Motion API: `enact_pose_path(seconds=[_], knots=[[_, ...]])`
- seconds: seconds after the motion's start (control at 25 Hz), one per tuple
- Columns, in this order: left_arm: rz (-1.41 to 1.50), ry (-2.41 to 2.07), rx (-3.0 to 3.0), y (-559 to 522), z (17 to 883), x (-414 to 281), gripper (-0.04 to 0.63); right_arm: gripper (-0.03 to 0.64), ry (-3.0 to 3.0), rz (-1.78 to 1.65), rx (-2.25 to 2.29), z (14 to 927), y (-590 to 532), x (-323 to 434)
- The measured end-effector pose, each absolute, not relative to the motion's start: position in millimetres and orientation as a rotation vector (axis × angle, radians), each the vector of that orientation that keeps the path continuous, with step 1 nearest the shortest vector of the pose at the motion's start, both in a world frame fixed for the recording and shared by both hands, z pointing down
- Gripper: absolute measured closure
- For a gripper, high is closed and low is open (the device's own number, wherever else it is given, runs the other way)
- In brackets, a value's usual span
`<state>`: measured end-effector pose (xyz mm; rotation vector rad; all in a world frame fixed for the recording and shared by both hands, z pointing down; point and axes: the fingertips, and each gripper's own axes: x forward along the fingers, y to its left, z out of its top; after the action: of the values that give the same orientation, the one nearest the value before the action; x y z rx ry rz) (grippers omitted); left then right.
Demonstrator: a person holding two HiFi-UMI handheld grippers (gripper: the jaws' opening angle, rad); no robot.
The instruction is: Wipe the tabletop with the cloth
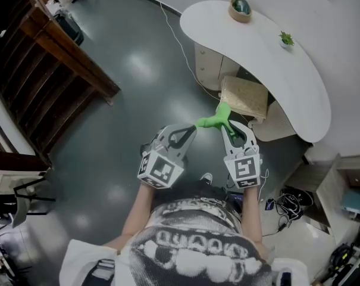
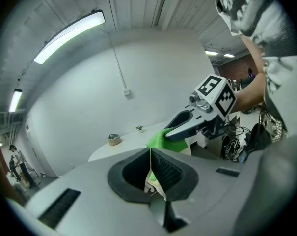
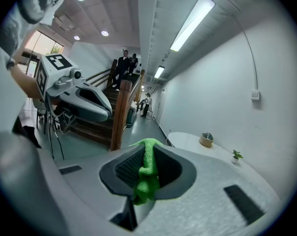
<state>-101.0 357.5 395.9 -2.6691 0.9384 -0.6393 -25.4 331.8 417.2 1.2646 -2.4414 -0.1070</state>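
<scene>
- Nearest to us, at the bottom of the head view, is the person's patterned shirt (image 1: 197, 249). Both forearms reach up from it toward the centre of the frame.
- The left gripper (image 1: 193, 128) is pressed together. In its own view only a thin green edge of the cloth (image 1: 214, 120) shows in the seam between the jaws, so we judge that hold to be slight.
- The right gripper (image 1: 226, 124) is clamped on a thicker bunched fold of the same cloth, which fills the gap between its jaws and spills out at the front.
- The cloth hangs in the air just right of centre in the head view, stretched as a short twisted band between the two grippers. It is over the dark floor (image 1: 126, 82), not on any surface.
- The white curved tabletop (image 1: 275, 70) lies in the upper right, well apart from the cloth. A small bowl (image 1: 240, 9) and a little potted plant (image 1: 286, 39) stand along its far side, and a pale cushioned seat (image 1: 244, 97) sits at its near edge.
- We take the cloth to be light, soft and limp. It should crumple rather than resist, and cannot break.
- For wiping, a deep pinch on a gathered fold, as on the right, looks the safer hold to us. The thin edge on the left could slip out under a pull.
- Wiping has not begun.
</scene>
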Motion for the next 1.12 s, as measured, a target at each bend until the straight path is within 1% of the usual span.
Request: enact_pose_path(seconds=[0.16,0.6,0.88,1.12], knots=[[-0.653,0.897,-2.690,312.9,399.2,-125.1,0.589,0.566,-2.421,-0.084,1.293,420.6,284.7,-48.0],[-0.757,0.747,-2.636,192.3,409.7,-226.2,0.589,0.566,-2.354,-0.032,1.379,424.3,159.6,-139.4],[-0.732,0.711,-2.642,150.5,409.1,-277.9,0.589,0.566,-2.320,-0.042,1.401,423.4,124.1,-189.4],[-0.699,0.694,-2.657,133.9,409.5,-299.8,0.588,0.566,-2.267,-0.066,1.412,423.4,112.8,-206.3]])
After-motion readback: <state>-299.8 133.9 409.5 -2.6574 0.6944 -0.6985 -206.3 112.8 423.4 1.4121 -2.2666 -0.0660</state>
